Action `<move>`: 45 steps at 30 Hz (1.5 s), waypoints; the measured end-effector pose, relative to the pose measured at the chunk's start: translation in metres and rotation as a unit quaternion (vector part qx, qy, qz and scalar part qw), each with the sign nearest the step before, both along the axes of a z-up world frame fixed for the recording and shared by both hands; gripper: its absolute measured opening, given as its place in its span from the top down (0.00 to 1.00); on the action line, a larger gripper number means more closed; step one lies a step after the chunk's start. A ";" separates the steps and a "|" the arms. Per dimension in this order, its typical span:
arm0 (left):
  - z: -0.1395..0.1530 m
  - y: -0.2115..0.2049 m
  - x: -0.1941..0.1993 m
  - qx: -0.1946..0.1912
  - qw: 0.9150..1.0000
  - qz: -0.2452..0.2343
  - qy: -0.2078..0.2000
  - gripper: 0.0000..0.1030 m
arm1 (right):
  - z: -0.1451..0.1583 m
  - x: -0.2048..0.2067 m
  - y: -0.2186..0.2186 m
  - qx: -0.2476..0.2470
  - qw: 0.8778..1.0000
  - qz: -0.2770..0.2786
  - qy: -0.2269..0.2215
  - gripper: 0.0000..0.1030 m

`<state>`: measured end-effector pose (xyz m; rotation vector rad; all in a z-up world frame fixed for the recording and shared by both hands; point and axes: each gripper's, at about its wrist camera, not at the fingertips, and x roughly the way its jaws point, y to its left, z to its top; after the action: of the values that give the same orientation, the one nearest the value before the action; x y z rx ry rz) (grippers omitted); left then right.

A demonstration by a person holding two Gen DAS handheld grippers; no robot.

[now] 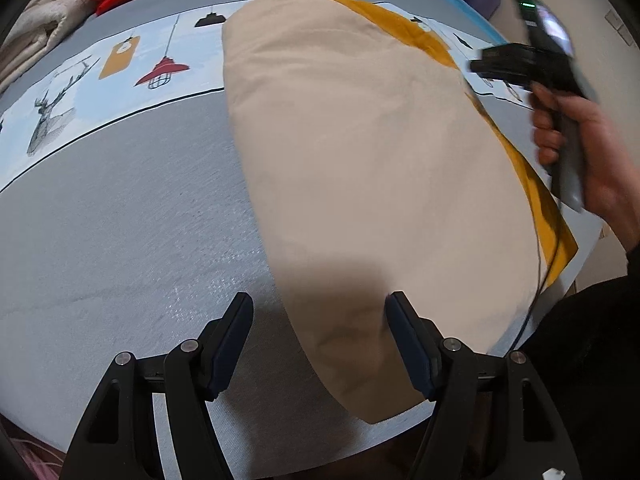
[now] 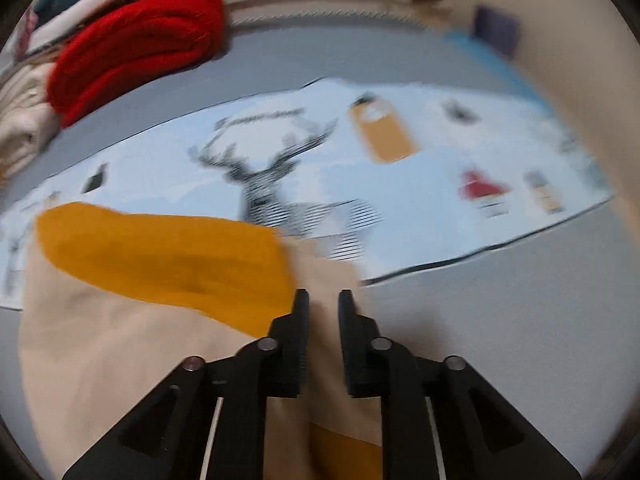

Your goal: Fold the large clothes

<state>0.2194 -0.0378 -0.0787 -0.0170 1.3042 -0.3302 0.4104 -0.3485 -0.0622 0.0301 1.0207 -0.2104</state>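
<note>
Nearest my left camera, my left gripper (image 1: 320, 308) hangs with its jaws spread wide over the near end of the beige garment (image 1: 372, 168), one finger above the grey bedcover (image 1: 120, 248) and the other above the cloth; nothing is clamped between them. The garment lies folded lengthwise on the bed, running away from me, with its mustard-yellow part (image 1: 404, 26) showing along the far and right-hand edge. To the right, my right hand (image 1: 576, 144) grips the handle of the other tool above that edge. In the blurred right wrist view, my right gripper (image 2: 323, 300) has its jaws drawn close with a narrow gap left, poised over the beige cloth just beside the yellow panel (image 2: 168, 256); I cannot tell whether the pads pinch any fabric. Beyond lies the pale blue printed band (image 2: 440, 152) with a stag and lamps. A red knit (image 2: 136, 40) and cream blankets (image 2: 20, 120) are piled at the far left.
</note>
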 end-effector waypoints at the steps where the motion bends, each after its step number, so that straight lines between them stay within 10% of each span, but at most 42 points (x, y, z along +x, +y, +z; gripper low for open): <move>1: 0.000 0.001 -0.002 -0.001 1.000 0.001 -0.001 0.35 | 0.011 -0.010 -0.004 0.002 1.000 -0.010 -0.013 0.82; 7: 0.006 0.007 -0.014 0.004 1.000 0.010 -0.015 0.35 | 0.036 -0.073 0.008 0.084 0.990 0.110 -0.022 0.69; 11: 0.007 0.015 -0.022 0.006 0.999 0.029 -0.018 0.35 | 0.006 -0.115 0.028 0.018 0.982 0.180 0.062 0.69; 15: 0.017 0.020 -0.036 0.032 0.997 0.045 -0.051 0.37 | -0.030 -0.150 0.002 -0.032 0.980 0.128 0.150 0.67; 22: 0.070 0.016 -0.084 0.077 0.978 0.050 -0.185 0.14 | 0.047 -0.222 -0.034 0.000 1.000 0.022 0.009 0.64; 27: 0.096 0.010 -0.131 0.057 0.972 0.080 -0.214 0.08 | 0.116 -0.297 -0.009 0.012 0.989 0.027 -0.142 0.17; 30: 0.107 0.003 -0.165 0.043 0.968 0.103 -0.225 0.06 | 0.134 -0.340 0.016 -0.003 0.982 0.042 -0.183 0.11; 45: 0.102 -0.026 -0.201 0.018 0.964 0.130 -0.230 0.03 | 0.124 -0.427 0.088 -0.055 0.981 0.098 -0.159 0.08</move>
<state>0.0181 -0.0634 0.0230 -0.0756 0.8325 -0.0753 -0.0164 -0.2605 0.0613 -0.1335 0.6857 -0.0771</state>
